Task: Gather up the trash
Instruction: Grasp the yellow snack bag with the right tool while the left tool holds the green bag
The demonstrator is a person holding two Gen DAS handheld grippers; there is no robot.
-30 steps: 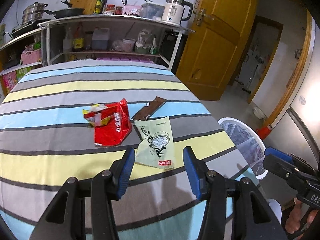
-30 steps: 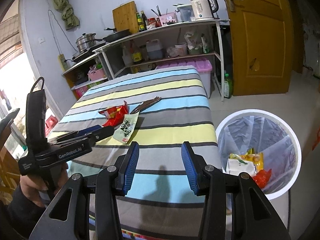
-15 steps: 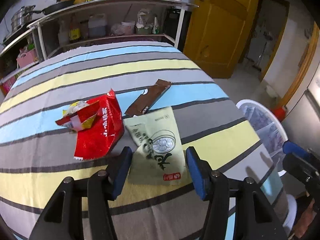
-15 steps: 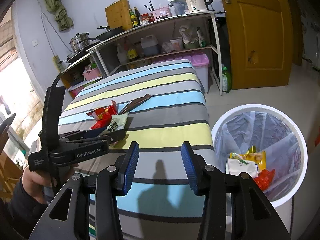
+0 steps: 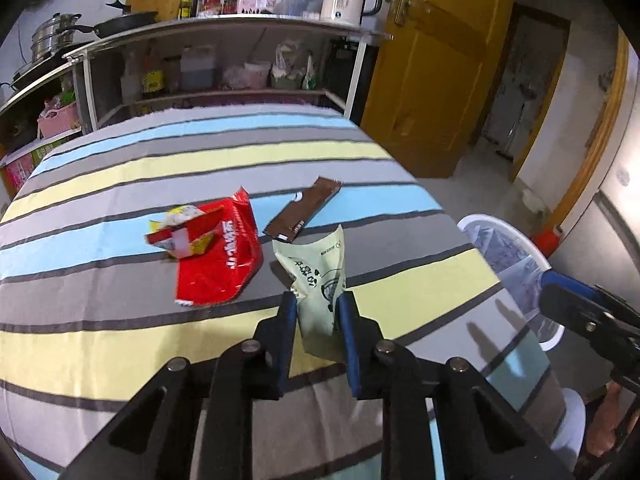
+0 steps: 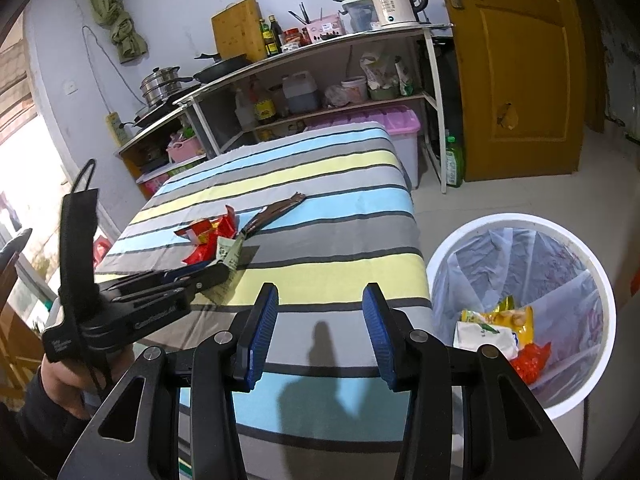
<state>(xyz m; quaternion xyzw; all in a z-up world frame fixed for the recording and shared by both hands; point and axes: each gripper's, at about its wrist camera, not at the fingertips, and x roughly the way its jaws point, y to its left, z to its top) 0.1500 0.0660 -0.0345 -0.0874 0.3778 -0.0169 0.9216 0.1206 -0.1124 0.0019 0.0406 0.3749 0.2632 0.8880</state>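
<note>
— Three wrappers on the striped cloth-covered table, is that right?

— Yes. The pale green snack packet with dark print is the near one, and the left gripper has closed its blue-padded fingers on the packet's lower part. Its top end stands up and leans away from the gripper.

— Is it off the table?

— Hard to tell from the left wrist view. From the right side, the left gripper sits low over the cloth, with the packet sticking up beyond its tips.

— And the others?

— A crumpled red foil bag lies just left of the green packet, with a small red-and-yellow carton resting on its far edge. A flat dark brown bar wrapper lies behind, close to the green packet's top corner.

— What about the right gripper?

— The right gripper is wide apart and holds nothing. It hangs past the near end of the table, beside the white round bin lined with a clear plastic bag. Inside the bin are a few packets already: white, yellow and red.
</note>
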